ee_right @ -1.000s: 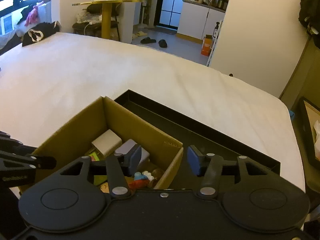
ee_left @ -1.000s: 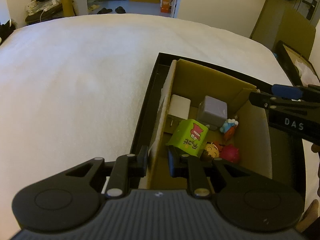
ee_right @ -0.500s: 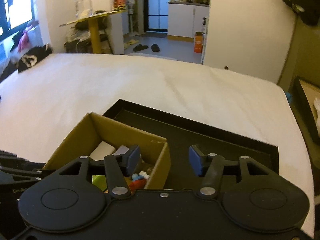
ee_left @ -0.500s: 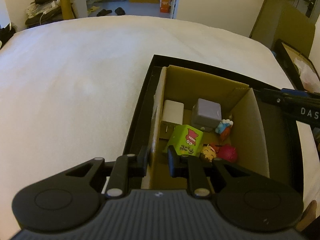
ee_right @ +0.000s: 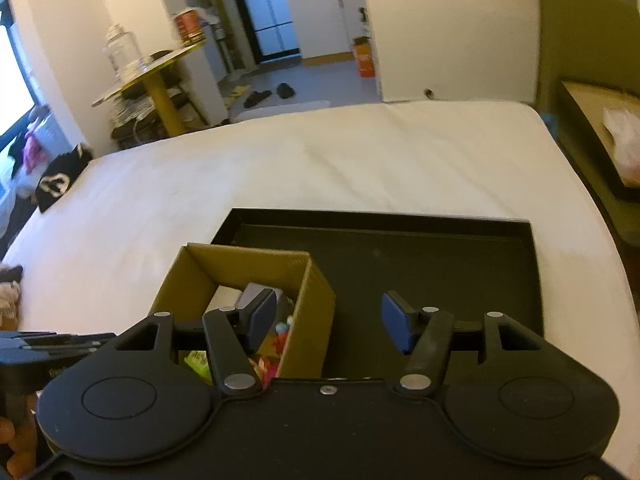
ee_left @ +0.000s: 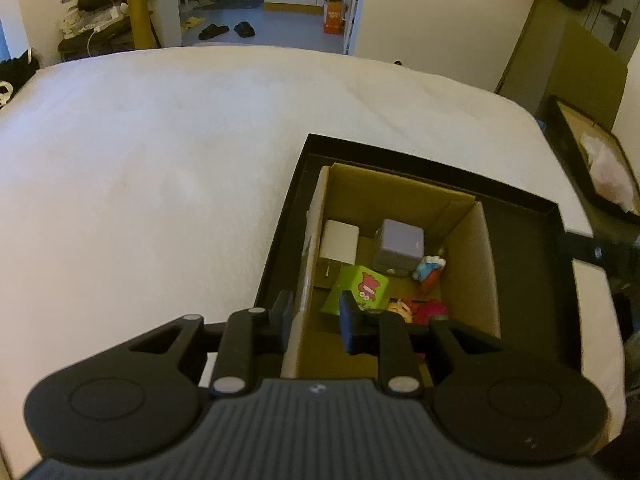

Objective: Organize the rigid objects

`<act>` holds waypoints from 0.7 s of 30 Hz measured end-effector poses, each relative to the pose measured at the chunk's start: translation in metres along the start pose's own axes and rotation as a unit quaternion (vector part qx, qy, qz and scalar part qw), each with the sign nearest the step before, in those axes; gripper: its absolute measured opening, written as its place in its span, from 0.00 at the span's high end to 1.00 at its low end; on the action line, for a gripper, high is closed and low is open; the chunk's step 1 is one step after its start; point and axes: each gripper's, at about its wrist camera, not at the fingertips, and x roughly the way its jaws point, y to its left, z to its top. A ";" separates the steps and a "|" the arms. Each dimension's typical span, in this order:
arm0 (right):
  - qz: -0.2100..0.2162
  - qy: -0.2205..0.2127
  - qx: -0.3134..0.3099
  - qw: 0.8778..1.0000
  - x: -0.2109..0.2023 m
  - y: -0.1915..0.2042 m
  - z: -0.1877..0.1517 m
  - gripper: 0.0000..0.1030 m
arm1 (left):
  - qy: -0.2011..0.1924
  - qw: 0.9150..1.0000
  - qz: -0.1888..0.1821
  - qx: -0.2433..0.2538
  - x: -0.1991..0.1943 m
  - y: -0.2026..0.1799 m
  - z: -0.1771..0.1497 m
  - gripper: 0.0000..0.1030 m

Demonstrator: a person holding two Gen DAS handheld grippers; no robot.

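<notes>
A brown cardboard box [ee_left: 468, 264] stands in the left end of a black tray [ee_left: 524, 232] on a white bed. Inside lie a white block [ee_left: 339, 240], a grey cube [ee_left: 400, 246], a green carton [ee_left: 356, 290], a blue-and-white figure [ee_left: 430, 270] and a red toy [ee_left: 430, 310]. My left gripper [ee_left: 316, 320] straddles the box's left wall near its front corner, jaws a little apart; I cannot tell if they press it. My right gripper [ee_right: 328, 322] is open, astride the box's right wall [ee_right: 312, 316], with the tray [ee_right: 440, 264] beyond.
The white bed [ee_left: 160, 168] spreads left and behind the tray. A second black tray with a bag [ee_left: 600, 160] lies off the bed's right side. A yellow table [ee_right: 156, 76], shoes and a doorway are in the room behind.
The box has slid and turned in the tray, now square against the tray's left end. My right gripper swung right and drew back, leaving the left view almost entirely.
</notes>
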 end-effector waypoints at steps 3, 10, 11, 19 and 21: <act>-0.007 0.000 0.017 1.000 -0.014 -0.004 -0.008 0.39 | 0.001 1.000 -0.005 -0.008 -0.011 0.002 0.000 0.77; -0.031 -0.016 0.046 0.998 -0.049 -0.008 -0.021 0.22 | 0.003 1.000 -0.018 -0.013 -0.037 0.002 -0.001 0.60; -0.035 -0.018 0.049 0.998 -0.054 -0.008 -0.023 0.20 | 0.003 1.000 -0.021 -0.013 -0.041 0.002 -0.002 0.57; -0.057 -0.037 0.066 0.995 -0.087 -0.006 -0.038 0.05 | -0.010 0.999 -0.041 0.001 -0.070 -0.005 -0.006 0.36; -0.057 -0.043 0.070 0.995 -0.094 -0.005 -0.041 0.04 | -0.015 0.999 -0.049 0.002 -0.077 -0.005 -0.008 0.33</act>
